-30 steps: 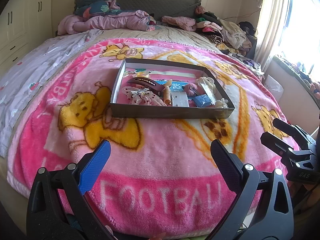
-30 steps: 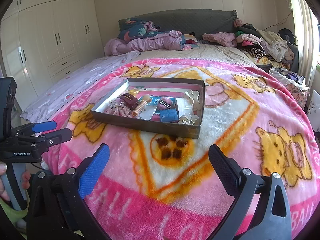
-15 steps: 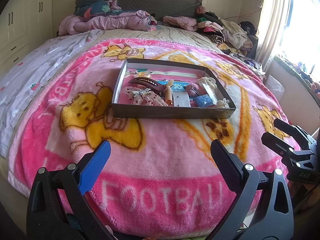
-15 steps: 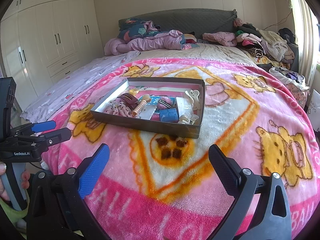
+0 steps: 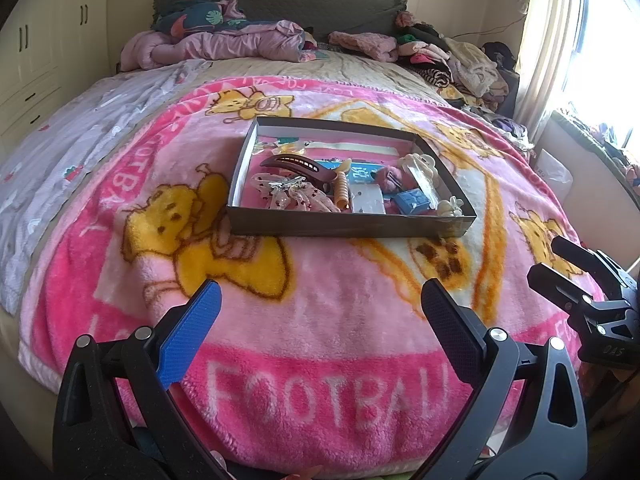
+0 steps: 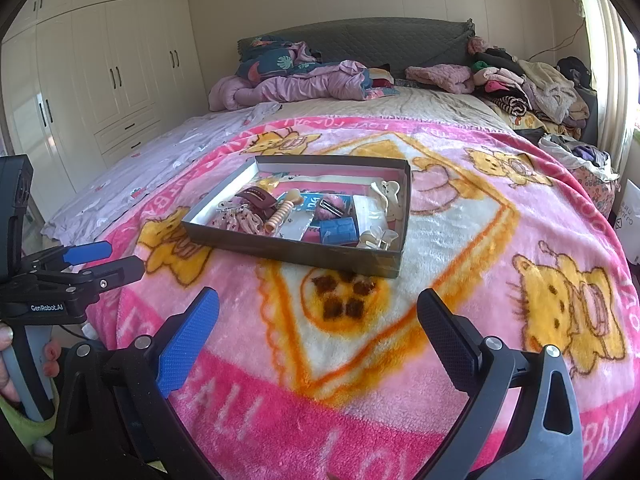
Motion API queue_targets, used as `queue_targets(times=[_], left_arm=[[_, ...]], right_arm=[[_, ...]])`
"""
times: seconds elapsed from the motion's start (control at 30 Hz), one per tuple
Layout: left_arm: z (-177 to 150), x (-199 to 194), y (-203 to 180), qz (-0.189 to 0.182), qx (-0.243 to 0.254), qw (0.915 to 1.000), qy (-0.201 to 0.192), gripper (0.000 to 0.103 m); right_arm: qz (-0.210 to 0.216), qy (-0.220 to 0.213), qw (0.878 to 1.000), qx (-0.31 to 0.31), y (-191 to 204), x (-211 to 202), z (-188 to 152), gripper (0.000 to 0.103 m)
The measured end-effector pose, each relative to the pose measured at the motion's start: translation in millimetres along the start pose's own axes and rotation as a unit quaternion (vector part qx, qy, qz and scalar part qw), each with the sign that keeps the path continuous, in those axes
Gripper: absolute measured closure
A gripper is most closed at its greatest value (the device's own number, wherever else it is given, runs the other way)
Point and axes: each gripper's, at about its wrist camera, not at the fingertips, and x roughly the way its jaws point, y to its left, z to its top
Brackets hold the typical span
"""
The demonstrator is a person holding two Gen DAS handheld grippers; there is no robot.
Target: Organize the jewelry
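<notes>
On the pink plush "FOOTBALL" bear blanket covering the bed, I see the shallow dark cardboard box of hair clips and trinkets. My left tongs and right tongs both gape wide, empty, well short of it. "GenRobot.AI" shows on the left handle.

Both wrist cameras are looking across the bed from its near edge; both are sharing the far tray.
</notes>
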Motion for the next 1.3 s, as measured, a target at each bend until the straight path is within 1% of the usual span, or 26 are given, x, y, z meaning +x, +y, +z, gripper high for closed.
queue_targets(times=[0.57,0.7,0.93,1.03,1.17,1.23,1.3], left_arm=[[0,0,0,0.000,0.000,1.0000,-0.001,0.011],[0,-3,5,-0.004,-0.001,0.9999,-0.015,0.011],[2,-4,10,-0.007,-0.007,0.9998,-0.017,0.011],[2,-5,3,0.009,-0.008,0.9998,-0.017,0.011],[3,-2,5,0.020,-0.014,0.9994,-0.022,0.011],[7,3,14,0.033,-0.020,0.9990,-0.023,0.011],[13,13,30,0.053,-0.033,0.9979,-0.018,0.011]], right_arm=[[0.000,0.000,1.000,0.000,0,0,1,0.007],[-0.002,-0.002,1.000,0.001,-1,0,1,0.007],[-0.007,-0.004,1.000,0.006,-5,2,3,0.007],[-0.010,-0.005,1.000,0.011,-8,3,4,0.007],[-0.017,-0.005,1.000,0.021,-15,5,4,0.007],[-0.024,-0.006,0.999,0.025,-22,7,5,0.007],[-0.038,-0.004,0.999,0.036,-37,12,6,0.007]])
